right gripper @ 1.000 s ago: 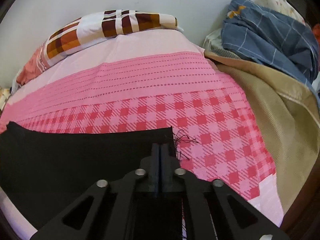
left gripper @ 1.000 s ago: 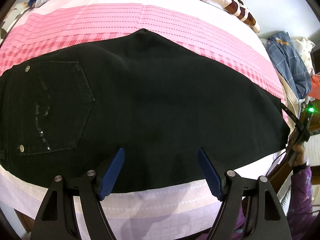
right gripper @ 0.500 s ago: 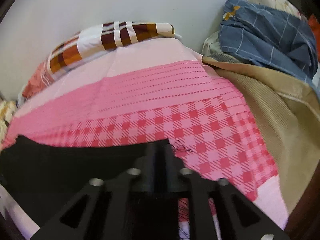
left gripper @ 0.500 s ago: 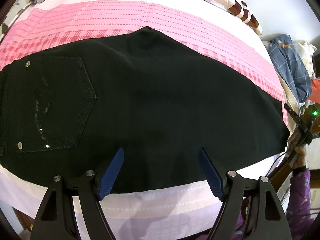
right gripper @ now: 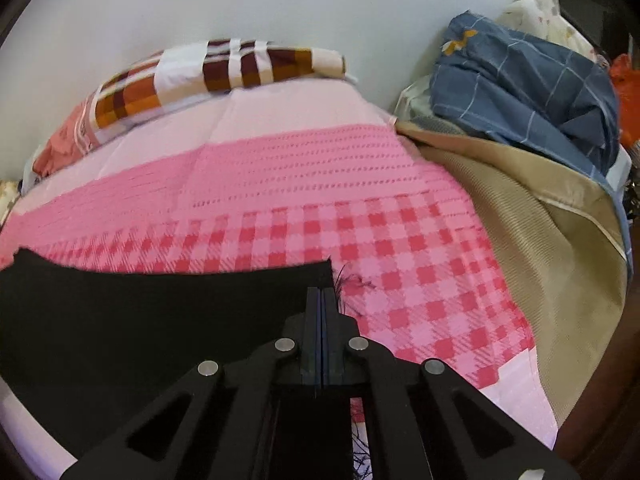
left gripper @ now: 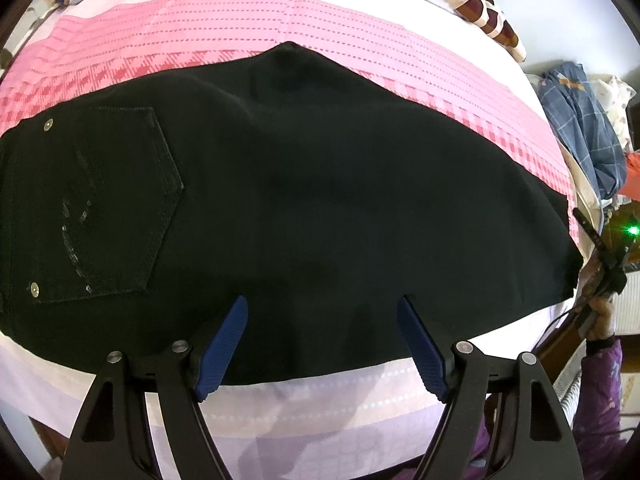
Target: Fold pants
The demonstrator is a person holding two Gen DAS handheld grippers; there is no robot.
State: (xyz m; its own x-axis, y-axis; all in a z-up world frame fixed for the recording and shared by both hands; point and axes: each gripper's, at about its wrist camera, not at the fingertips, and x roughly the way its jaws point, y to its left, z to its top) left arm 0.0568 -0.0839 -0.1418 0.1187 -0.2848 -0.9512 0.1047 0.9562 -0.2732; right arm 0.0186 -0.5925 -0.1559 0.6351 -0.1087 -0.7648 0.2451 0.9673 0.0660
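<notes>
Black pants lie flat across the bed, folded lengthwise so one back pocket faces up at the left of the left wrist view, waist end off the left edge, leg running right to the hem. Bedsheet is pink with dashed stripes and a red-pink check band; pale lilac strip along the near edge.

Left gripper hangs over the near long edge of the pants, pointing steeply down. Its blue fingers stand wide apart, nothing between them, no visible contact with the cloth.

Right gripper sits at the hem corner of the pants, at the leg end on the checked band. Fingers pressed fully together; the tips overlap the black fabric edge, but whether cloth is pinched between them cannot be told from this angle. Loose black threads fray out from the hem corner just beside the tips.

In the left wrist view the right gripper's body shows small at the far right edge with a green light, held by a hand with a purple sleeve below it.

Checked brown-orange-white pillow lies at the head of the bed against the wall. Tan blanket drapes the right side of the bed, blue grid-pattern cloth heaped on top of it.
</notes>
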